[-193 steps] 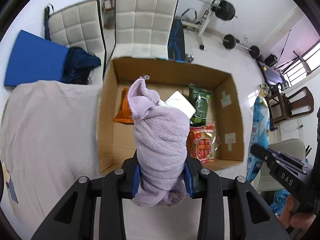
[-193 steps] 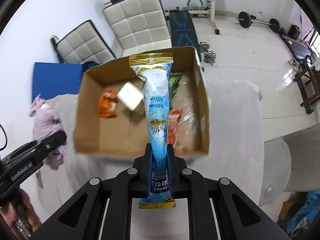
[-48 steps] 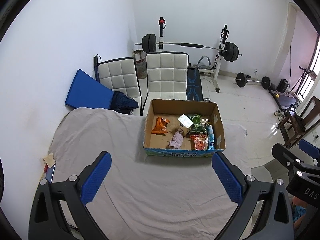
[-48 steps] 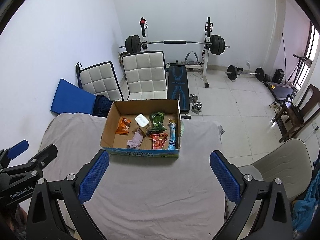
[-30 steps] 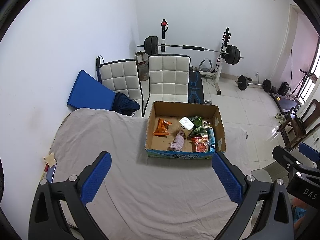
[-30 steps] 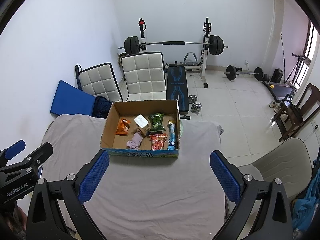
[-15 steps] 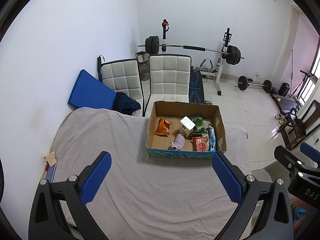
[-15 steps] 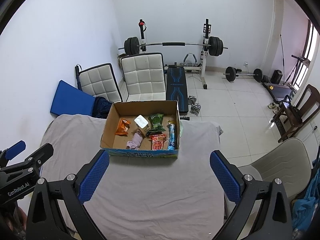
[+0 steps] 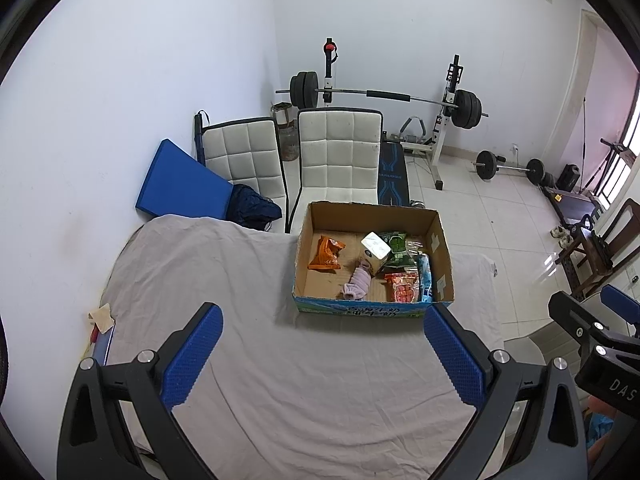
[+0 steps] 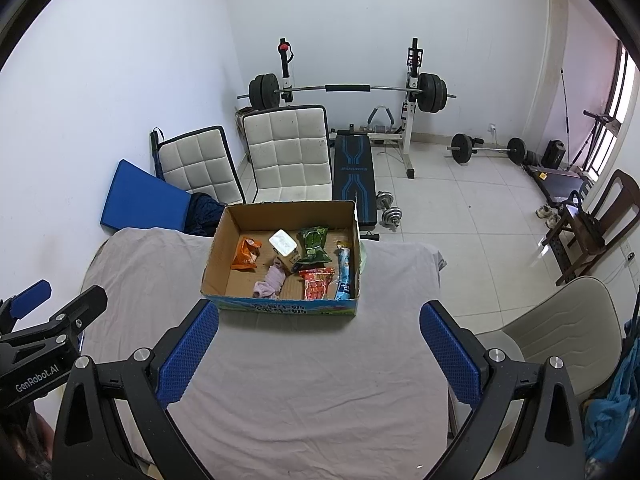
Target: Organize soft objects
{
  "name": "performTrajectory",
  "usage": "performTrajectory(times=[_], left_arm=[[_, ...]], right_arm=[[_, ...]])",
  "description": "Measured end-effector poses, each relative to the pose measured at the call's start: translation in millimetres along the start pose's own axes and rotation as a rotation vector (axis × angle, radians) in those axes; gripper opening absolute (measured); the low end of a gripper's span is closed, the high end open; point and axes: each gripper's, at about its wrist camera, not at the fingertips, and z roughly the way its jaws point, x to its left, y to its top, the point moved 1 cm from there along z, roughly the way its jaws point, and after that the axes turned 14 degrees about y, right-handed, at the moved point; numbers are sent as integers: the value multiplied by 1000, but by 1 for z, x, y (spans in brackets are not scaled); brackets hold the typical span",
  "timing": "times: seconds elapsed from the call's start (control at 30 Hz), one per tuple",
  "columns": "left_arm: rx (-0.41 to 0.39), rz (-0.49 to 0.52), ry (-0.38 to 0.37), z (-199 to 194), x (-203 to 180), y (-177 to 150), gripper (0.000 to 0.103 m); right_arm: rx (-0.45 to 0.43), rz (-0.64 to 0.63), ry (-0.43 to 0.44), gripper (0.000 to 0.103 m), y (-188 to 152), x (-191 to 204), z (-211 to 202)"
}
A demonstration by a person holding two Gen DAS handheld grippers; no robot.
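A cardboard box (image 9: pixel 441 248) (image 10: pixel 216 256) stands on the grey cloth-covered table (image 9: pixel 224 280) (image 10: pixel 304 376). Inside lie a lilac fuzzy cloth (image 9: pixel 359 281) (image 10: pixel 272 280), an orange packet (image 9: pixel 326 253) (image 10: pixel 245 254), a white tissue pack (image 9: pixel 376 247) (image 10: pixel 283 243), a green packet (image 9: pixel 396 249) (image 10: pixel 314 245), a red packet (image 9: pixel 403 286) (image 10: pixel 317 283) and a light blue tube packet (image 9: pixel 425 276) (image 10: pixel 345 272). My left gripper (image 9: pixel 320 356) and right gripper (image 10: pixel 318 352) are wide open, empty, held back high above the table's near side.
Two white padded chairs (image 9: pixel 338 156) (image 10: pixel 288 152) stand behind the table, with a blue mat (image 9: pixel 180 184) and dark clothes (image 9: pixel 254 208) at the left. A barbell rack (image 10: pixel 344 92) and bench (image 10: pixel 354 176) are beyond. A beige chair (image 10: pixel 560 332) is at the right.
Earlier the left gripper held the lilac cloth and the right the blue tube packet over the box. Both now lie in the box, and both grippers are open and drawn back.
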Motion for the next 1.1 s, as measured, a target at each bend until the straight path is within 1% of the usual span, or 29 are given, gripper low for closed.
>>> performTrajectory(times=[0.6,1.1], left_arm=[[-1,2,2,-1,0,0,103],[-1,6,5,1,-1,2,103]], right_arm=[[-19,13,-7,102,5,-2,-9],[-16,12,-4,102,7,-2,-9]])
